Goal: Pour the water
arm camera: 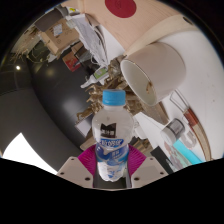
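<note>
A clear plastic water bottle with a light blue cap and a blue-and-white label stands upright between my gripper fingers. Both magenta pads press against the bottle's lower body, so the gripper is shut on it. The view is tilted, and the bottle seems lifted off the surface. A white cup or bucket-like container sits beyond the bottle, up and to the right, its open mouth facing the bottle.
A dark grey round tabletop lies to the left beyond the fingers. Cluttered items, boxes and papers, lie farther back. A light blue object and small white things sit to the right of the bottle.
</note>
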`<state>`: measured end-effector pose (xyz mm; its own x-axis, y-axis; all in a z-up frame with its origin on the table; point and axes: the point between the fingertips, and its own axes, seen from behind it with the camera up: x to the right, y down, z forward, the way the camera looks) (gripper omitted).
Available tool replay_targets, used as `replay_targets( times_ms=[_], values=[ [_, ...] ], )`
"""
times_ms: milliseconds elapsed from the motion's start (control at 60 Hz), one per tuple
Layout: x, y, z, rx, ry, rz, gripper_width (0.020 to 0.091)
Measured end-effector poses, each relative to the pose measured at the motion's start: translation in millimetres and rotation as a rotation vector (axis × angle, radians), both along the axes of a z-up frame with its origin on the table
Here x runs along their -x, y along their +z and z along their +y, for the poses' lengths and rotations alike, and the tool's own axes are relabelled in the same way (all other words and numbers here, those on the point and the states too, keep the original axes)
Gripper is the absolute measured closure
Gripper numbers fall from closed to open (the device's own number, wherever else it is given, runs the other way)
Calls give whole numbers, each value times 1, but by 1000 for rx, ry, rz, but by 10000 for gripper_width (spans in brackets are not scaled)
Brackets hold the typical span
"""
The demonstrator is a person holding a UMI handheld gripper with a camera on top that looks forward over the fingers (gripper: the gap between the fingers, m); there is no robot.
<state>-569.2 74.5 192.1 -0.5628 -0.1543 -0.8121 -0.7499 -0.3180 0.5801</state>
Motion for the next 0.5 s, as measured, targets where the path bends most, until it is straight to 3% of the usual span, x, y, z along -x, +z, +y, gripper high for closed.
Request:
replay_targets(
  times_ms=[300, 500],
  values=[
    [13, -1, -2, 8, 73, -12, 736],
    [3, 46, -14, -169, 113, -532, 733]
  ],
)
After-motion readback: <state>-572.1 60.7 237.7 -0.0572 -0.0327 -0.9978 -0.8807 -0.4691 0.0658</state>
